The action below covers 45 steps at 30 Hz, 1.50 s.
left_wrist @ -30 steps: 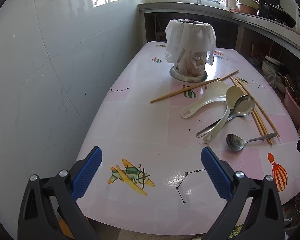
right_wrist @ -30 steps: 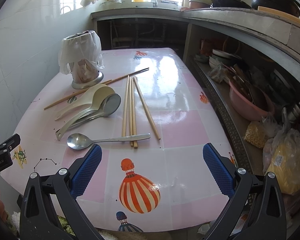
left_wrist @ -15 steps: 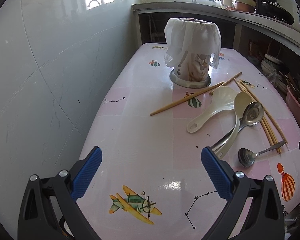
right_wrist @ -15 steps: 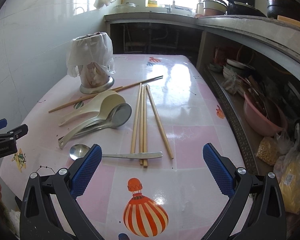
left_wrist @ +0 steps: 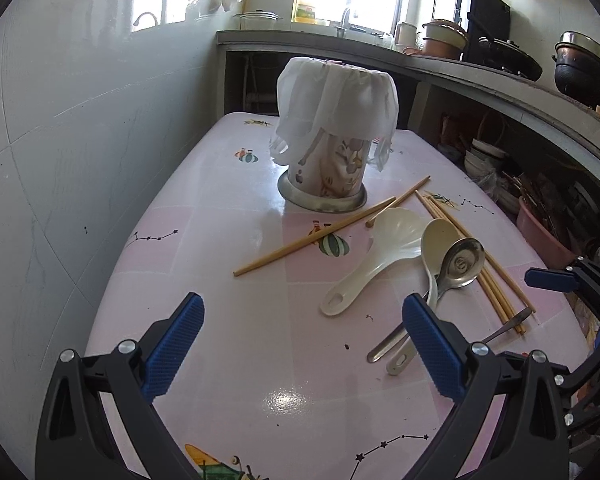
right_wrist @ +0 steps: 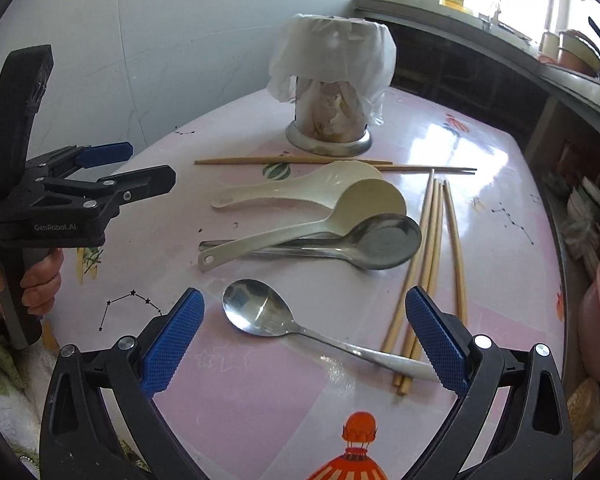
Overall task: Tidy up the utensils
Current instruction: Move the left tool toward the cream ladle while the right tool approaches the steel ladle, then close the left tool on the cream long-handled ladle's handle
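Note:
A utensil holder draped with a white plastic bag stands on a metal base at the table's far middle. In front of it lie loose chopsticks, two cream plastic spoons, a steel ladle and a small steel spoon. My left gripper is open above bare table, left of the spoon handles. My right gripper is open, with the small steel spoon lying on the table between its fingers.
The pink patterned table runs along a white tiled wall on the left. A concrete counter with pots wraps the back and right, with a shelf of bowls and a pink basin below. A hand holds the left gripper handle.
Both grippers moved forward over the table toward the utensils. The right one swung left, now straddling the small steel spoon. Both stayed open.

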Tool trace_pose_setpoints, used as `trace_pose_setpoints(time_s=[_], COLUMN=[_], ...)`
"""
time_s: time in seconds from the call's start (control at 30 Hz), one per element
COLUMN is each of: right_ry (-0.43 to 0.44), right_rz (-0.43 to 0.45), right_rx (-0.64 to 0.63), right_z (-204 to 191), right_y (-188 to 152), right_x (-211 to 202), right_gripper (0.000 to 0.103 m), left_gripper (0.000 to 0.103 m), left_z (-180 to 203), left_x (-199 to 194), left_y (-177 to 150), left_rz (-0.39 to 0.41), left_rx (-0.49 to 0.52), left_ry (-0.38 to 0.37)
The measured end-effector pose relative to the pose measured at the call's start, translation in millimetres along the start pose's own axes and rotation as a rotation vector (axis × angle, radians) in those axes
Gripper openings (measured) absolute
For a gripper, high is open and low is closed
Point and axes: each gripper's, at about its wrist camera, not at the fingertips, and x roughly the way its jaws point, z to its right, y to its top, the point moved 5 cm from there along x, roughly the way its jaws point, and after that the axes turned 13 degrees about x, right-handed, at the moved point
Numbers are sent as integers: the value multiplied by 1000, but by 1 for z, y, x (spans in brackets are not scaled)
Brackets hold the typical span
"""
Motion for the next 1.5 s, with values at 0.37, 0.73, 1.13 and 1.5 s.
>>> trace_pose_setpoints(time_s=[0.37,0.73,1.13,1.5], right_ry=[86,141,193,237], right_rz=[-24,-31,-62,-63], right_rx=[293,463,566,587], right_z=[81,114,137,142], right_y=[75,45,11,7], right_x=[31,30,39,42], right_gripper=[70,48,48,48], left_gripper=[94,53,31,19], left_z=[24,75,119,119], left_x=[13,44,115,135], left_y=[26,93,104,105], left_rz=[32,31,-127,-225], left_rx=[53,293,517,523], left_ry=[-165,-400,-531,-615])
